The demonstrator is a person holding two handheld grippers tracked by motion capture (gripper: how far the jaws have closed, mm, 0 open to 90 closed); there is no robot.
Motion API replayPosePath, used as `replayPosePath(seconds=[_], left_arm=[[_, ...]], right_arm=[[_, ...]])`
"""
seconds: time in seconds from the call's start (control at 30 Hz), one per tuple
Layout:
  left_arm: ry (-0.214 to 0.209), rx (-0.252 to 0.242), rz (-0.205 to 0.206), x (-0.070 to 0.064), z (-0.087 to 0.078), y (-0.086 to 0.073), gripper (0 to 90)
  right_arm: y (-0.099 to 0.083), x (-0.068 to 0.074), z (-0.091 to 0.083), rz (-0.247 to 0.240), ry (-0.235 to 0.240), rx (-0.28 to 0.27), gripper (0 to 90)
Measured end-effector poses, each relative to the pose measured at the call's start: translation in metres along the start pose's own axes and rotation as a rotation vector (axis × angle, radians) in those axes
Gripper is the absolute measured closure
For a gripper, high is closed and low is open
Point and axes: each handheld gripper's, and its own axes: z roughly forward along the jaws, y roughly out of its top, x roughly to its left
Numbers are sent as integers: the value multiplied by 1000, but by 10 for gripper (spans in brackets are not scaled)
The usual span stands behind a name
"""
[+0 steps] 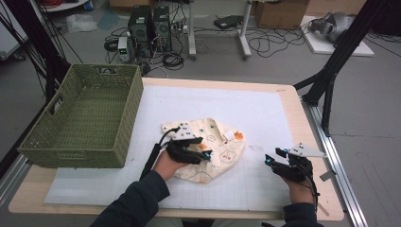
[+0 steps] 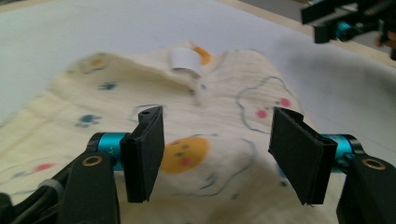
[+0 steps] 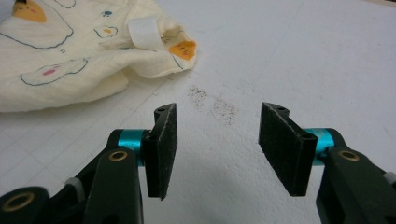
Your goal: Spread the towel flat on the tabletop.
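A pale wooden worktop (image 1: 309, 142) carries a white gridded mat (image 1: 265, 118) that covers most of its top. On the mat lies a crumpled cream cloth (image 1: 222, 156) printed with small cartoon figures, near the middle. A green woven basket (image 1: 90, 118) stands at the worktop's left end, overlapping the mat's edge.

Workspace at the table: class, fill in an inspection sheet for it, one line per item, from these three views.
Surface: white gridded mat with a dark smudge.
Job's things: crumpled cream printed cloth with a white tag; green woven basket at the table's left.
Clutter: nothing seen.
Grippers: left gripper open over the cloth; right gripper open over bare mat.
Cables: one trails from each gripper.
Surroundings: computers, floor cables, cardboard boxes.
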Motion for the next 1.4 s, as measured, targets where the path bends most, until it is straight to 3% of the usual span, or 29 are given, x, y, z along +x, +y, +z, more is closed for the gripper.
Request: replayPosePath(seconds=[0.17, 0.33, 0.4, 0.47, 0.53, 0.57, 0.63, 0.7, 0.73, 0.8, 0.87, 1.07, 1.13, 1.2, 1.4], left_arm=[[-66, 67, 62, -22, 22, 0, 356], [-45, 143, 85, -27, 38, -5, 383], [-36, 170, 96, -25, 40, -7, 487], [-36, 185, 99, -24, 41, -8, 654], [-33, 190, 102, -23, 41, -8, 683], [-20, 189, 115, -22, 39, -8, 806], [-9, 190, 118, -21, 37, -7, 864], [7, 143, 99, -16, 31, -5, 878], [7, 143, 99, -16, 31, -5, 880], [59, 80, 60, -4, 19, -2, 882], [85, 61, 26, 5, 12, -3, 883], [186, 51, -28, 29, -9, -7, 882], [199, 50, -40, 32, -12, -9, 882], [251, 65, -48, 40, -18, -12, 881], [273, 61, -63, 47, -22, -17, 881]], right_arm=[[0, 1, 0, -4, 1, -2, 468], [0, 2, 1, -7, 8, 3, 471], [0, 2, 1, -6, 11, 4, 471], [0, 2, 1, -4, 12, 4, 471], [0, 2, 2, -8, 11, 5, 472], [-1, 2, 2, -6, 12, 9, 472], [-1, 3, 3, -9, 13, 11, 474], [-1, 3, 3, -15, 17, 13, 475], [-1, 3, 3, -15, 17, 13, 475], [-1, 5, 4, -10, 22, 18, 475], [-1, 6, 5, -11, 21, 17, 476], [2, 12, 12, -16, 45, 15, 485], [4, 18, 16, -28, 56, 16, 485], [7, 24, 21, -46, 68, 21, 488], [15, 43, 32, -77, 118, 7, 493]])
